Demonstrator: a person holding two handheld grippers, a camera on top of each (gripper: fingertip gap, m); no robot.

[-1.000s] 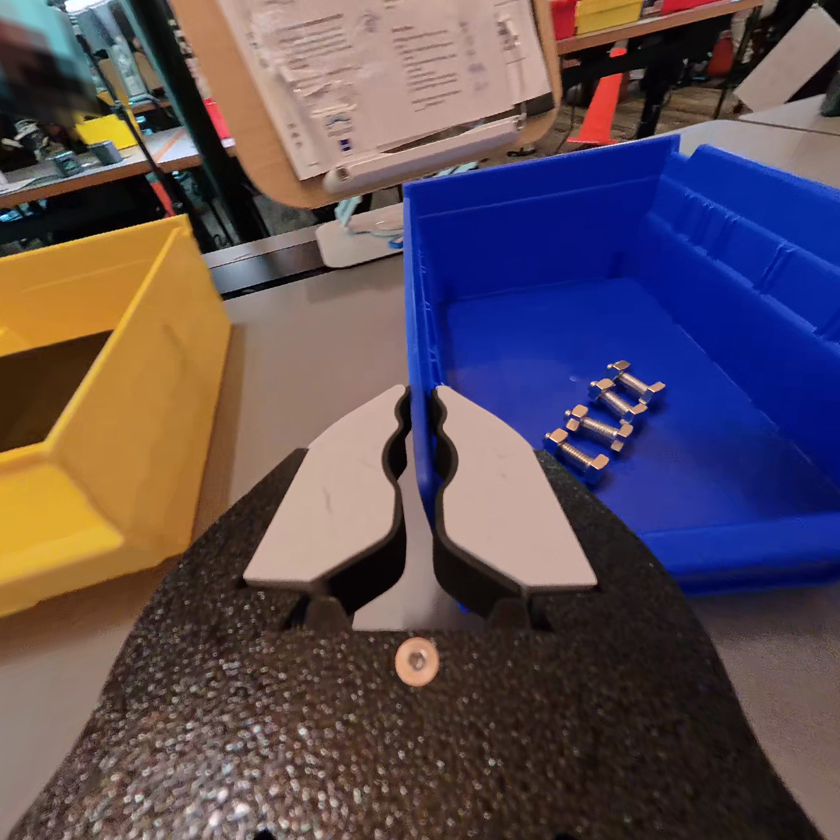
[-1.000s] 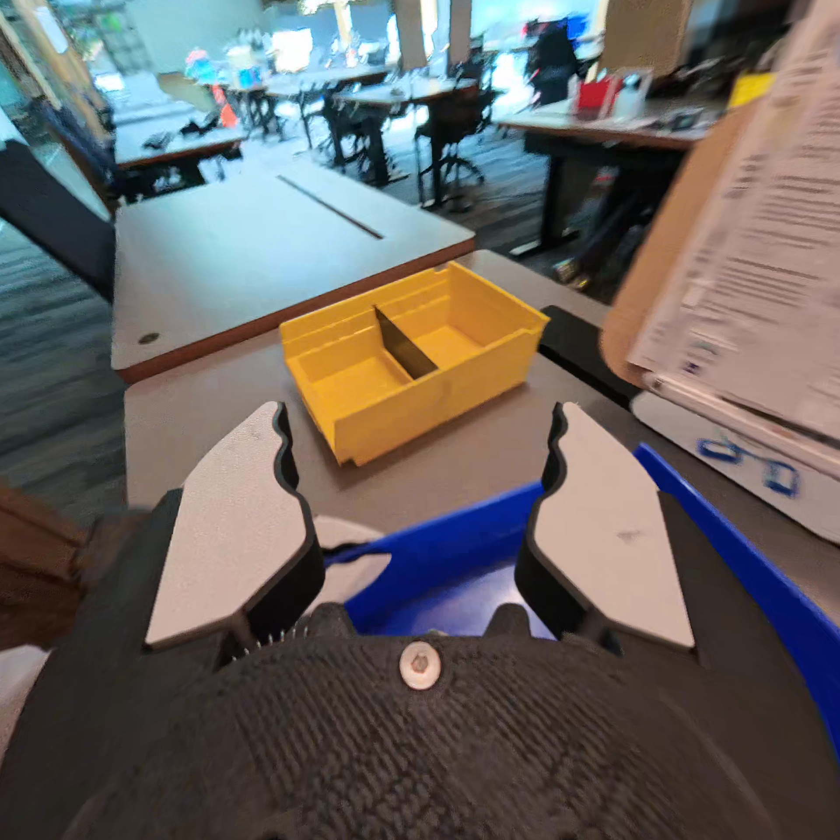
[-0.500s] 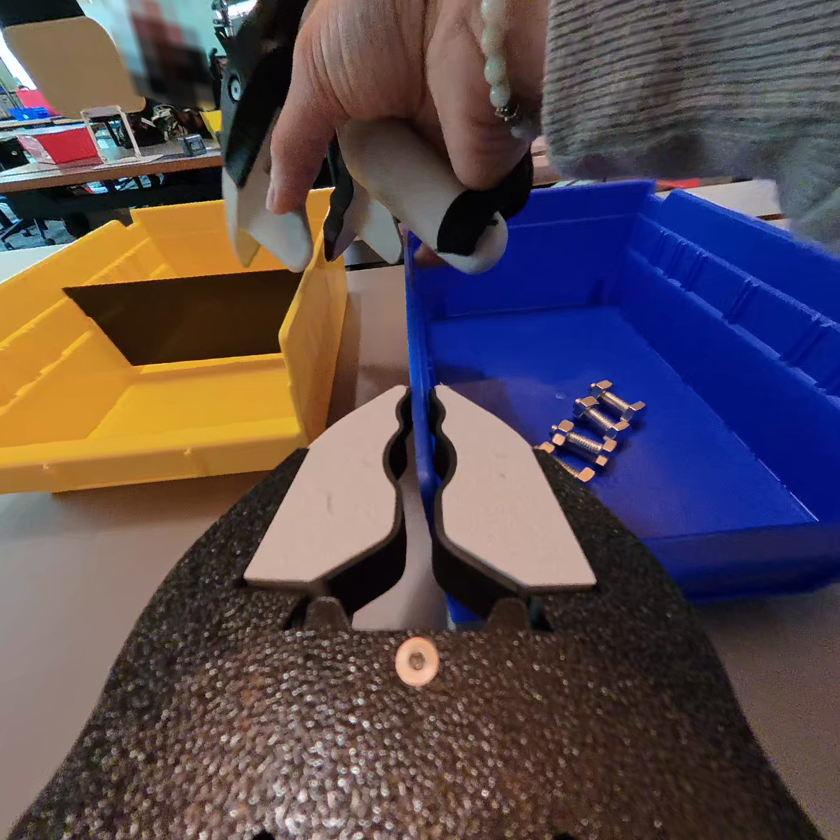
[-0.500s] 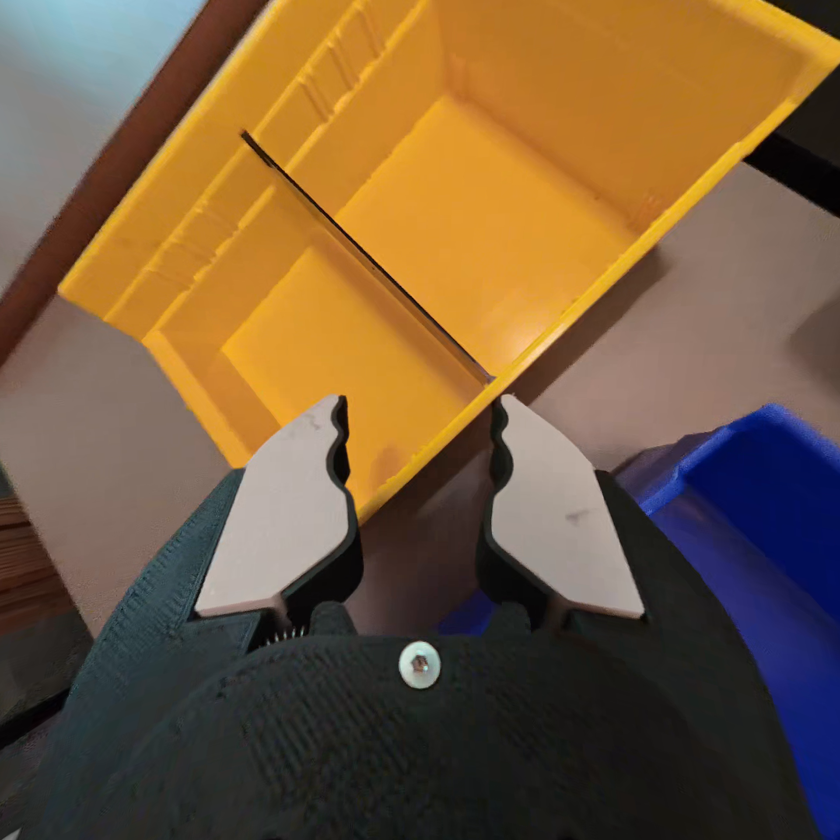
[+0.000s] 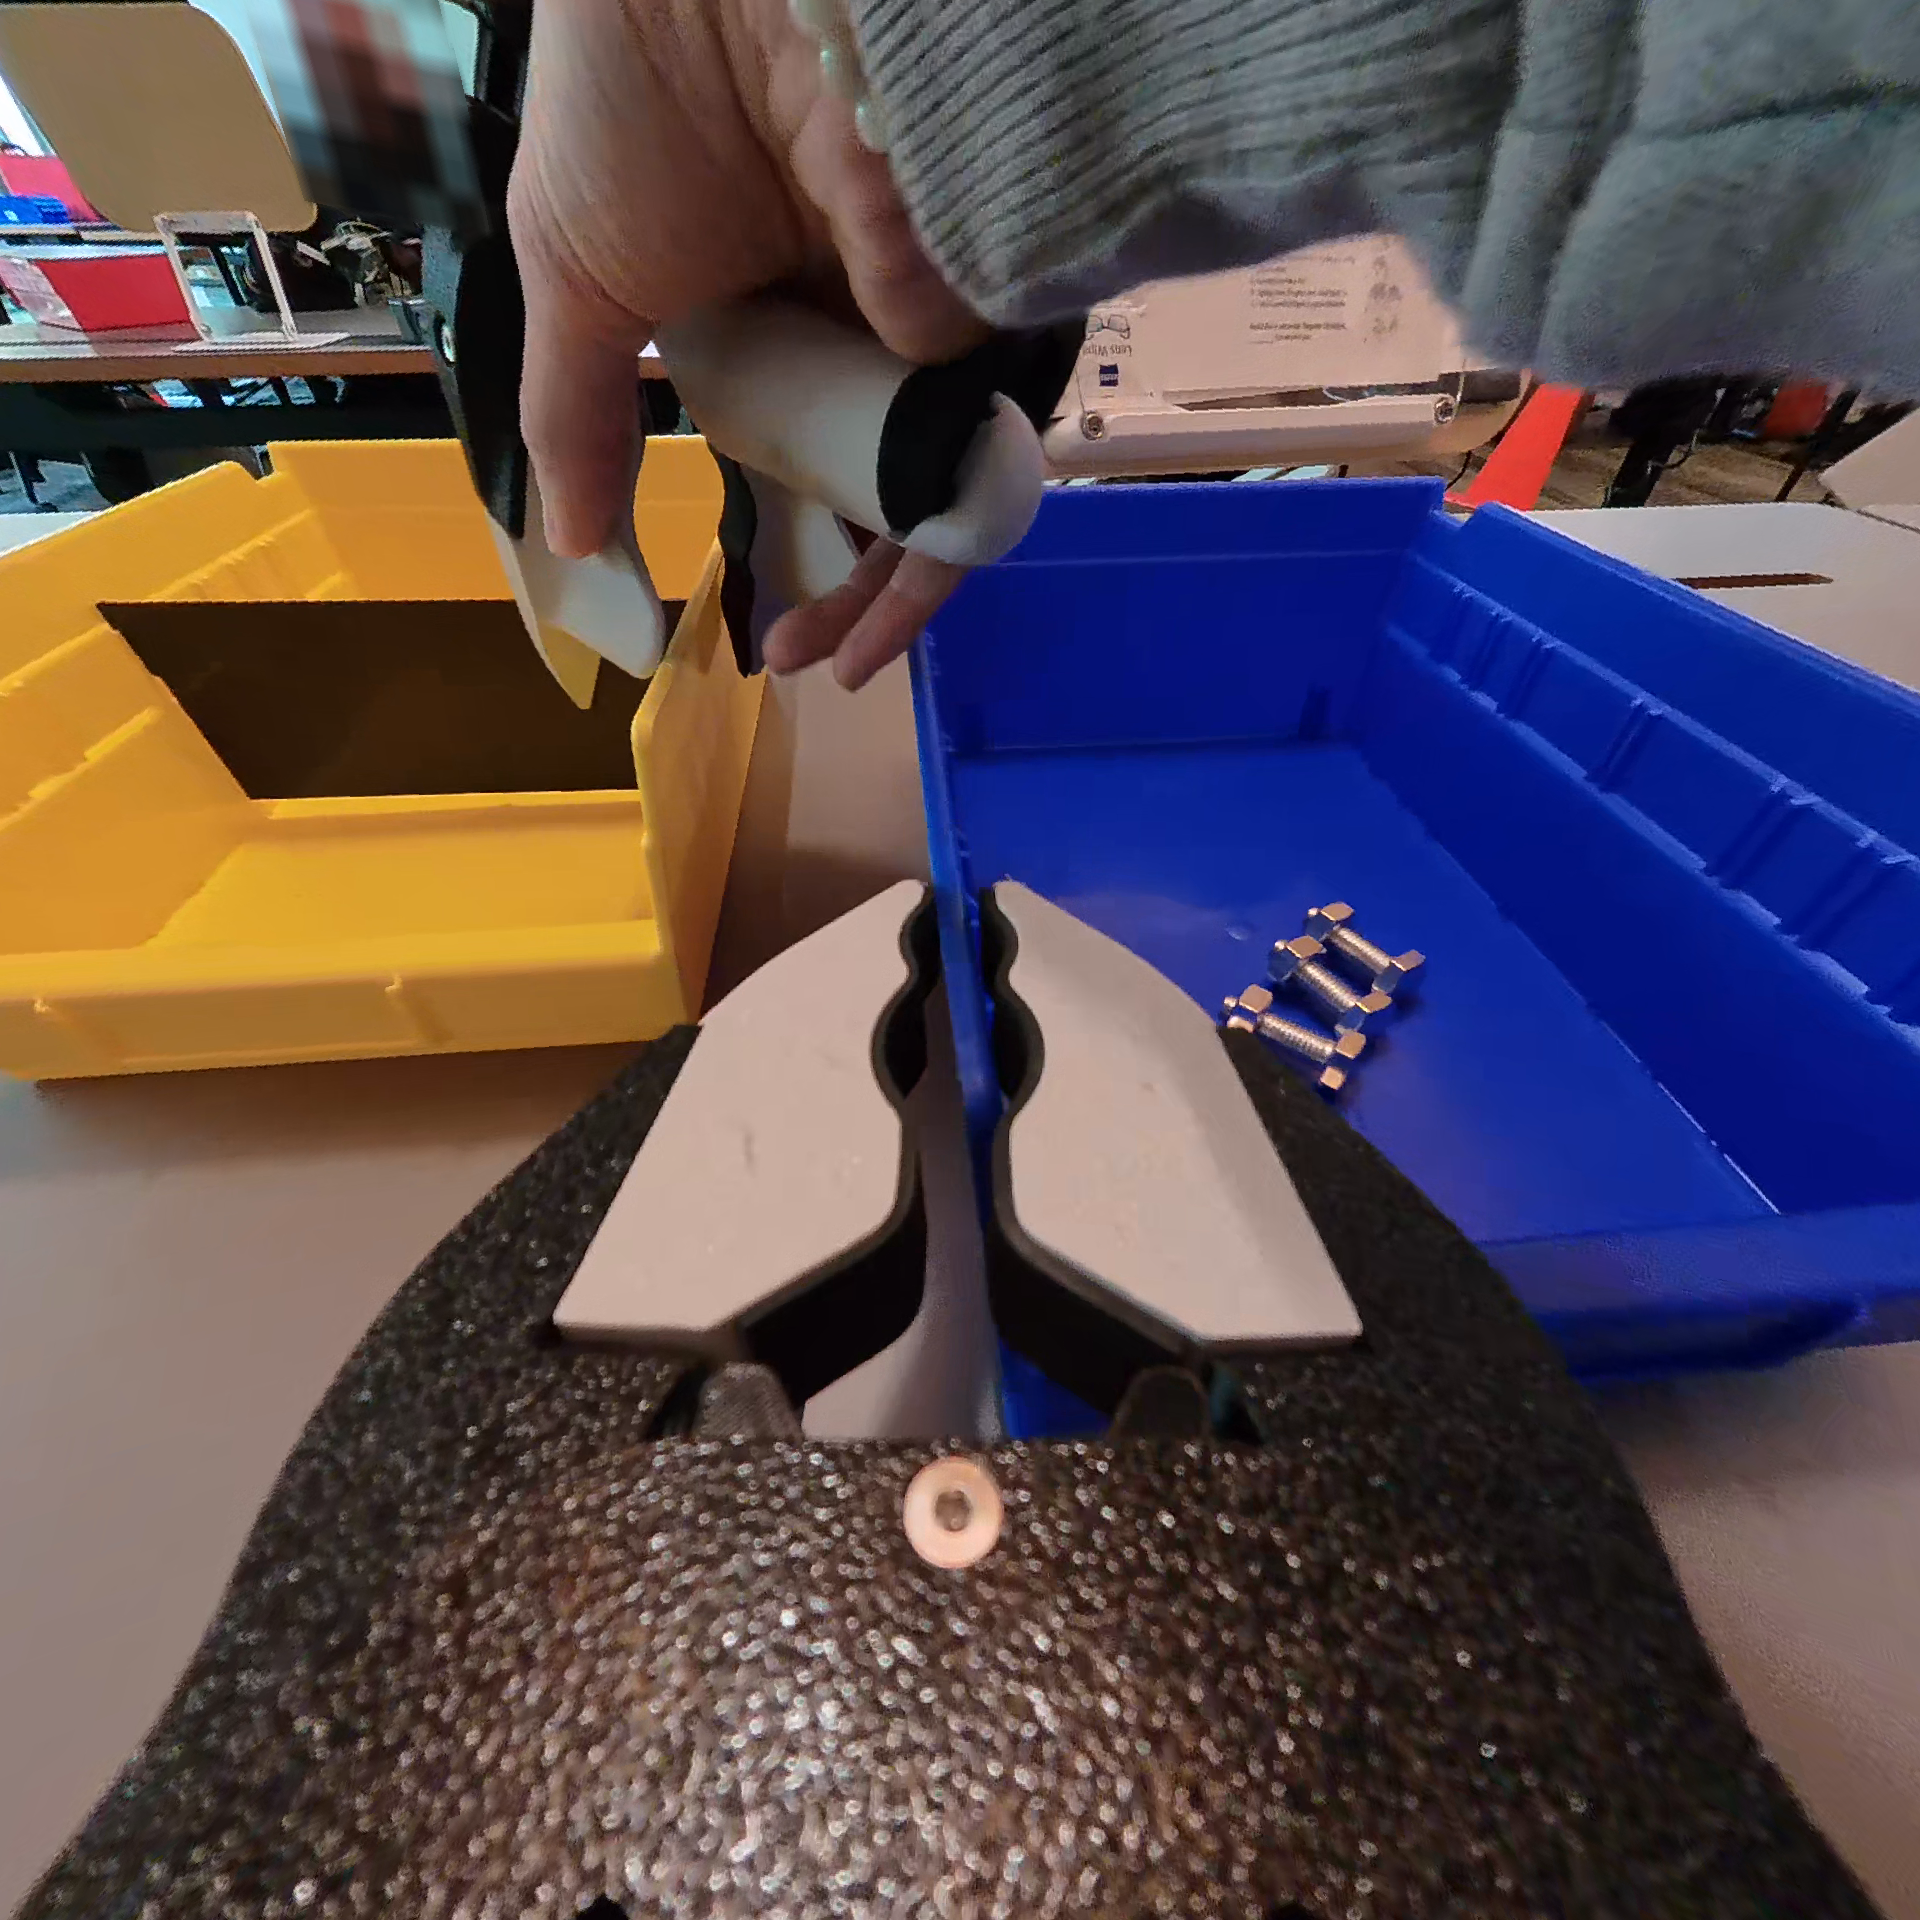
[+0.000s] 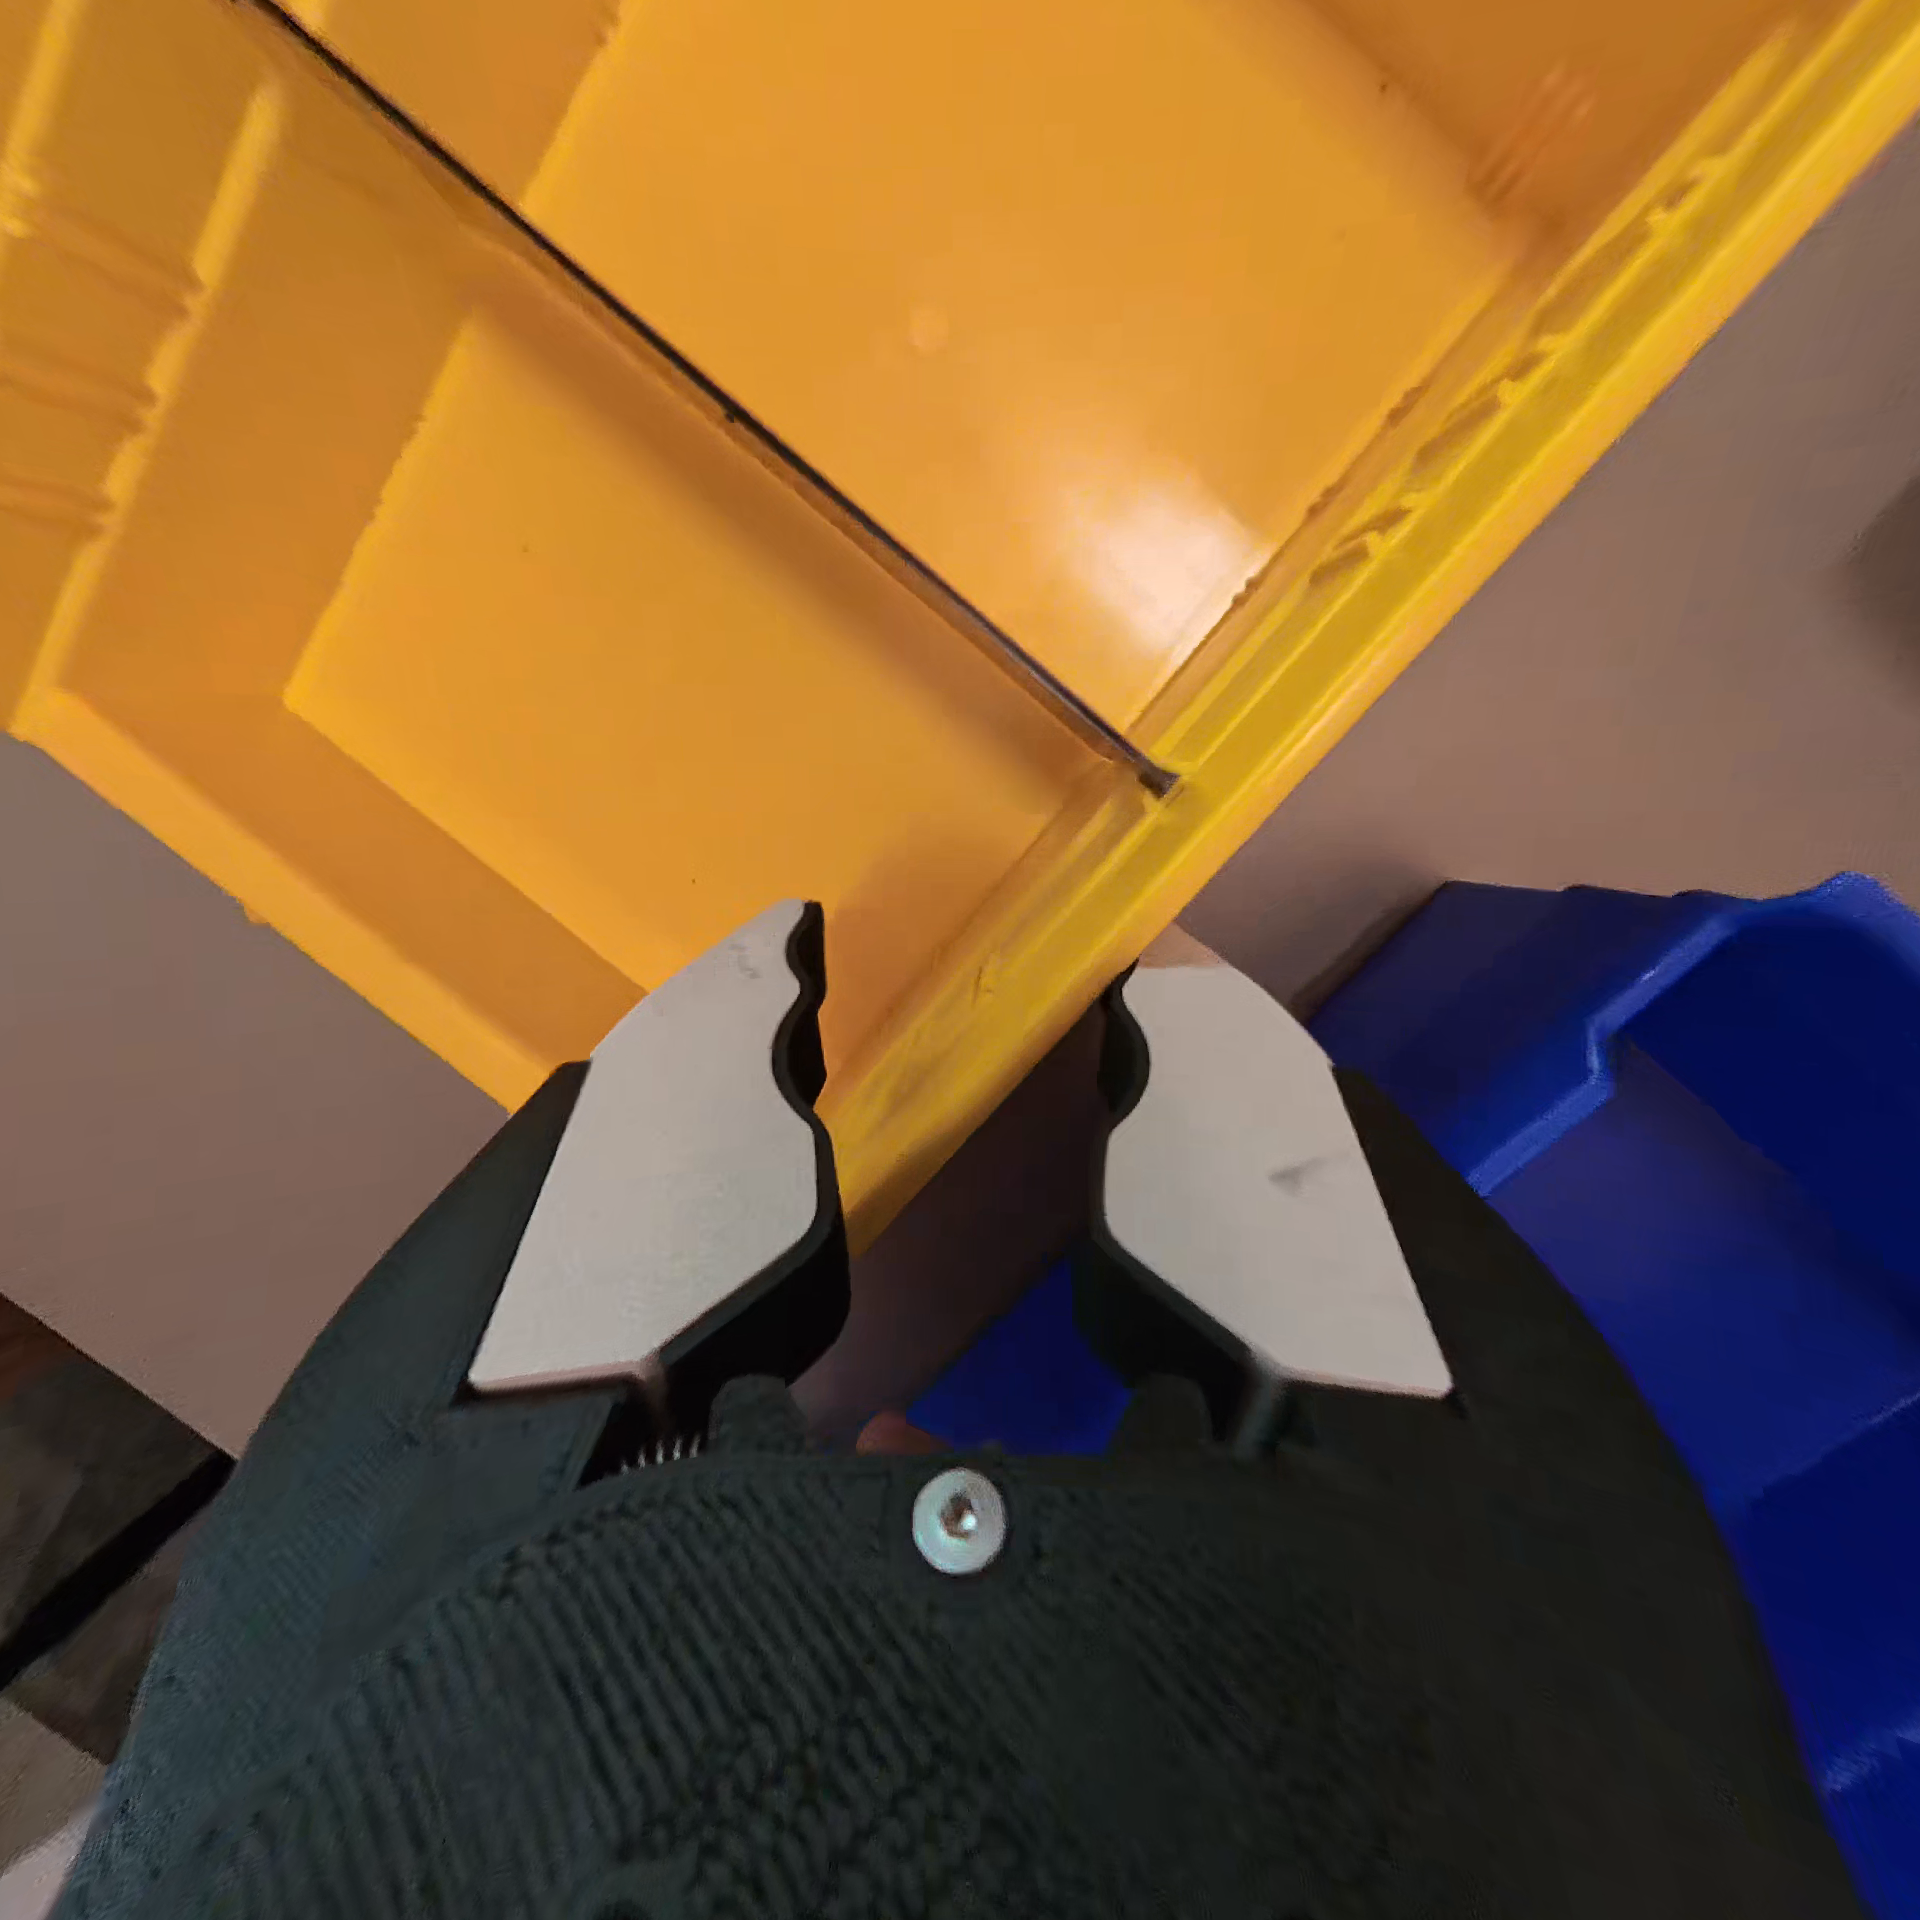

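r gripper [image 6: 961, 966] lower, narrower, straddling yellow bin [image 6: 1195, 831] wall; l gripper [image 5: 954, 914] still clamps blue bin [image 5: 940, 790] wall

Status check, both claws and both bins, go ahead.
Left claw clamped on blue bin side wall. Right claw open, straddling yellow bin wall, not gripping. Bolts loose in blue bin. Nothing blocking.

Two bins [image 5: 343, 935] [image 5: 1558, 831] side by side on the table [image 5: 156, 1351], a strip of tabletop between them. Three bolts [image 5: 1320, 997] lie in the right-hand bin (near its front). A divider [image 5: 395, 707] stands across the left-hand one.
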